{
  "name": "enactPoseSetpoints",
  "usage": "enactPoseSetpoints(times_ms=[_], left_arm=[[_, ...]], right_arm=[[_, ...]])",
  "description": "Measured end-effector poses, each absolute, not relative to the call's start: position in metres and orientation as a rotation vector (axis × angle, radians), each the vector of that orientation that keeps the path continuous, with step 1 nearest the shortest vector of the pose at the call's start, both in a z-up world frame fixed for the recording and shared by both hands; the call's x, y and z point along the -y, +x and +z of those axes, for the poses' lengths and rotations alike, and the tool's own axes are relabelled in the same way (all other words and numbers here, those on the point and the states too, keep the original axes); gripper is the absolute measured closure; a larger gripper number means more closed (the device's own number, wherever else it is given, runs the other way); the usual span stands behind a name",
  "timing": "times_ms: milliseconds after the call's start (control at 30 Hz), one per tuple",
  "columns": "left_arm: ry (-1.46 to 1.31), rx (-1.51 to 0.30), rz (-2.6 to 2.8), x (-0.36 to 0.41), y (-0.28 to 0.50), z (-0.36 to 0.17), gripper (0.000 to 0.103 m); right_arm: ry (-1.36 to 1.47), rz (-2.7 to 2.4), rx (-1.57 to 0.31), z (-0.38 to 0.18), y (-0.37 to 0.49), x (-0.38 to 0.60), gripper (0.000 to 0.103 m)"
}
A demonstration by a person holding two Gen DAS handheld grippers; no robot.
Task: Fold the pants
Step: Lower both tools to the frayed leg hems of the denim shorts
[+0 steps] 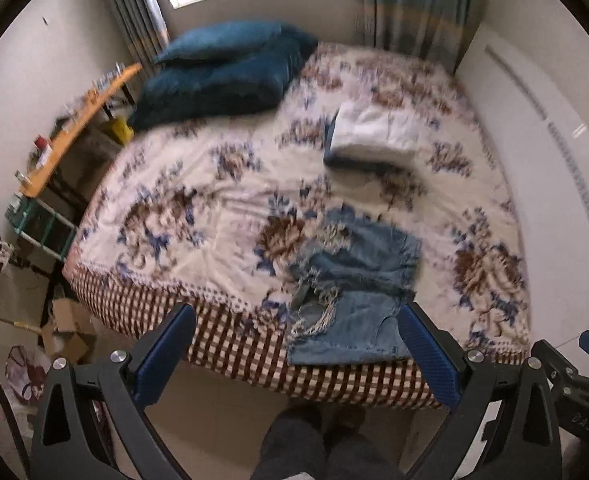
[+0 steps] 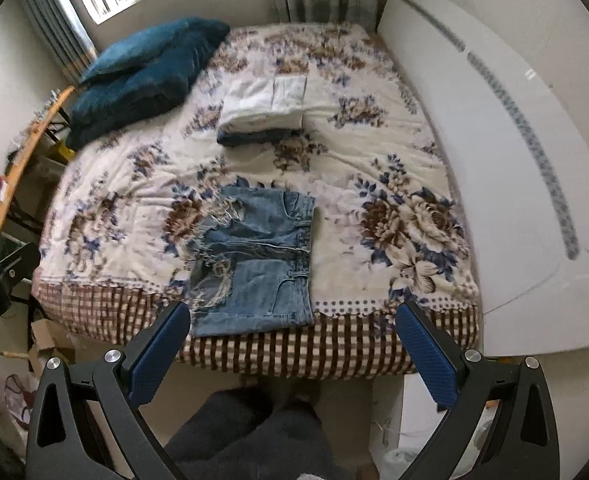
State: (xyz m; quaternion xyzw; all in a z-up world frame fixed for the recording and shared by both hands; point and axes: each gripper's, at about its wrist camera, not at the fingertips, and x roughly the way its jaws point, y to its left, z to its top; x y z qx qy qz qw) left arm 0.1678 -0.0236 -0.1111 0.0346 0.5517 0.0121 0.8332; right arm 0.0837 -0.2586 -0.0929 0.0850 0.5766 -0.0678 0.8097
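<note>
A pair of light blue ripped denim shorts (image 1: 354,280) lies flat on the floral bedspread near the bed's front edge, also in the right wrist view (image 2: 258,264). My left gripper (image 1: 294,336) is open and empty, held above the bed's front edge, just short of the shorts. My right gripper (image 2: 292,336) is open and empty, likewise held back from the bed edge, with the shorts ahead and a little left. The right gripper's edge shows at the far right of the left wrist view (image 1: 582,372).
A folded stack of white and dark clothes (image 1: 374,136) (image 2: 262,108) lies mid-bed. Dark blue pillows (image 1: 222,72) sit at the far left corner. A white headboard (image 2: 514,160) borders the right side. A cluttered shelf (image 1: 66,128) and boxes (image 1: 66,328) stand left of the bed.
</note>
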Motion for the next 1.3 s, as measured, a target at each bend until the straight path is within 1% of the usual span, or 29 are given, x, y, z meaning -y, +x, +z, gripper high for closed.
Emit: enactPoseSetpoints(times_ms=[167, 300, 433, 533, 567, 600, 633, 700, 733, 767, 900, 1000, 1067, 1133, 1167, 1200, 1233, 1267, 1300], left_arm=[[0.124, -1.306, -0.022, 0.032, 0.240, -0.184, 0.000], [0.129, -1.419, -0.081, 0.032, 0.307, -0.252, 0.000], [0.074, -1.524, -0.149, 0.023, 0.377, -0.324, 0.000], [0.021, -1.585, -0.196, 0.017, 0.429, -0.391, 0.001], [0.012, -1.602, -0.204, 0.018, 0.442, -0.411, 0.004], [0.007, -1.618, -0.210, 0.020, 0.456, -0.434, 0.011], [-0.004, -1.633, -0.226, 0.024, 0.468, -0.456, 0.013], [-0.024, -1.671, -0.256, 0.030, 0.490, -0.500, 0.026], [-0.036, -1.686, -0.285, 0.033, 0.499, -0.517, 0.027], [-0.038, -1.699, -0.298, 0.037, 0.507, -0.534, 0.032], [-0.023, -1.719, -0.381, 0.059, 0.522, -0.578, 0.033], [-0.040, -1.739, -0.417, 0.068, 0.529, -0.599, 0.033], [-0.017, -1.728, -0.432, 0.075, 0.530, -0.604, 0.033], [0.020, -1.697, -0.419, 0.081, 0.528, -0.604, 0.042], [0.042, -1.677, -0.418, 0.083, 0.527, -0.604, 0.063], [0.072, -1.654, -0.412, 0.086, 0.525, -0.602, 0.082], [0.080, -1.636, -0.413, 0.087, 0.523, -0.599, 0.088], [0.084, -1.605, -0.416, 0.087, 0.519, -0.592, 0.093], [0.101, -1.579, -0.413, 0.092, 0.515, -0.586, 0.094]], right_arm=[[0.209, -0.121, -1.326, -0.168, 0.162, 0.255, 0.000], [0.257, -0.133, -1.400, -0.239, 0.225, 0.260, 0.000], [0.390, -0.133, -1.484, -0.327, 0.292, 0.276, 0.000], [0.448, -0.135, -1.533, -0.402, 0.343, 0.291, 0.000], [0.458, -0.134, -1.543, -0.419, 0.354, 0.296, 0.000], [0.468, -0.138, -1.557, -0.443, 0.367, 0.302, 0.000], [0.468, -0.149, -1.571, -0.466, 0.381, 0.309, 0.000], [0.490, -0.145, -1.591, -0.506, 0.400, 0.324, 0.000], [0.494, -0.155, -1.610, -0.528, 0.409, 0.333, 0.000], [0.499, -0.157, -1.623, -0.542, 0.413, 0.340, 0.000], [0.574, -0.120, -1.669, -0.607, 0.432, 0.366, 0.000], [0.700, 0.007, -1.654, -0.640, 0.441, 0.376, 0.001], [0.736, 0.079, -1.628, -0.653, 0.448, 0.375, 0.006], [0.737, 0.143, -1.603, -0.665, 0.456, 0.371, 0.018], [0.719, 0.150, -1.597, -0.667, 0.457, 0.368, 0.020], [0.689, 0.158, -1.585, -0.669, 0.458, 0.364, 0.026], [0.646, 0.142, -1.583, -0.670, 0.460, 0.361, 0.042], [0.621, 0.129, -1.582, -0.670, 0.461, 0.360, 0.048], [0.611, 0.129, -1.566, -0.666, 0.461, 0.357, 0.057]])
